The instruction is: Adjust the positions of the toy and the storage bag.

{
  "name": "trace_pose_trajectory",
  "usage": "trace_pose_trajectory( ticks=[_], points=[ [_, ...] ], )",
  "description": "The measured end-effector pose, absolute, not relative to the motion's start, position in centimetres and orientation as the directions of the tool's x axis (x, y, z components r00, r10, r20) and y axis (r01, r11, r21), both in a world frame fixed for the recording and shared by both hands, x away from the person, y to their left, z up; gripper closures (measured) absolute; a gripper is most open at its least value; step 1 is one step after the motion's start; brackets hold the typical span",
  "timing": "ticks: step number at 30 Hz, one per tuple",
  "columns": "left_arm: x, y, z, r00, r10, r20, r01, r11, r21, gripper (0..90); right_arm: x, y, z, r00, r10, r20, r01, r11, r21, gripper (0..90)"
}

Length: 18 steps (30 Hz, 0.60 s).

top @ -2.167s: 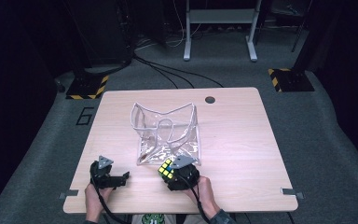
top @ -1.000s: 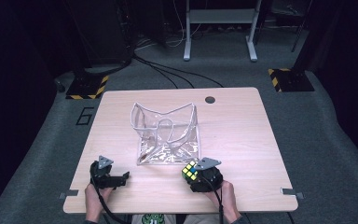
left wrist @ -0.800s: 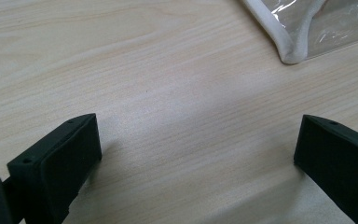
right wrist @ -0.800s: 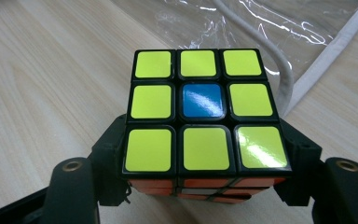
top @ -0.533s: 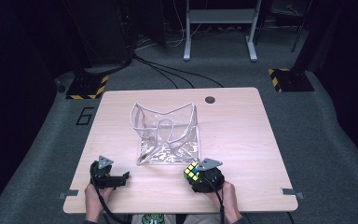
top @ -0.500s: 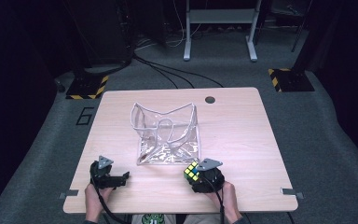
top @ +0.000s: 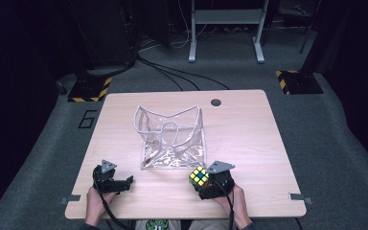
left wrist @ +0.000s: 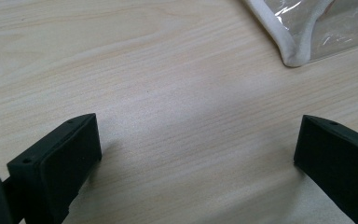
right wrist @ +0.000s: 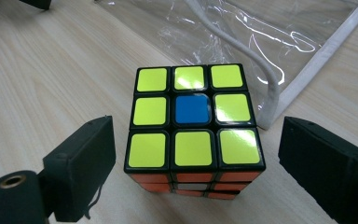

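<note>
My right gripper [top: 206, 181] sits near the table's [top: 249, 143] front edge, at about five o'clock from the table's centre. Its jaws have just been opening and now stand spread, with a puzzle cube [right wrist: 193, 126] between them; in the right gripper view a gap shows on each side of the cube, so neither pad presses on it. The cube rests on the wood, its top face yellow with a blue centre square and an orange side face turned toward me. A clear plastic bag [top: 171, 139] with white edging lies near the middle of the table, and the cube sits just off its near right corner, at roughly five o'clock from the bag; I cannot tell whether cube and bag touch. My left gripper [top: 124, 182] rests at about seven o'clock from the bag, jaws spread wide over bare wood with nothing between them, the bag's white corner [left wrist: 292, 56] lying at one o'clock ahead of them.
</note>
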State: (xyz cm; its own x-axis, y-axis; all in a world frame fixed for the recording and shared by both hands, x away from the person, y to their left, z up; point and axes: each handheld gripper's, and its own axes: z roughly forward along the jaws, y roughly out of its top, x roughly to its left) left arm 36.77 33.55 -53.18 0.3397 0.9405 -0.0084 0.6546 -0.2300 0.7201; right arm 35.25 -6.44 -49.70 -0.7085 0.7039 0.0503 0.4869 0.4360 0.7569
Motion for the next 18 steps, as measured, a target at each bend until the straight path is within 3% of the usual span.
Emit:
trace_pose_trajectory(
  ticks=[10, 18],
  points=[
    [37.0, 33.5, -52.8, 0.360, 0.933, -0.008, 0.673, -0.254, 0.694, 1.2, 35.5, -7.1, -48.7, -0.706, 0.706, 0.054, 0.484, 0.426, 0.764, 9.1],
    [37.4, 33.7, -52.3, 0.364, 0.927, -0.096, 0.685, -0.196, 0.702, 4.2, 35.9, -7.4, -48.1, -0.708, 0.703, 0.068, 0.489, 0.420, 0.764, 9.5]
  ],
)
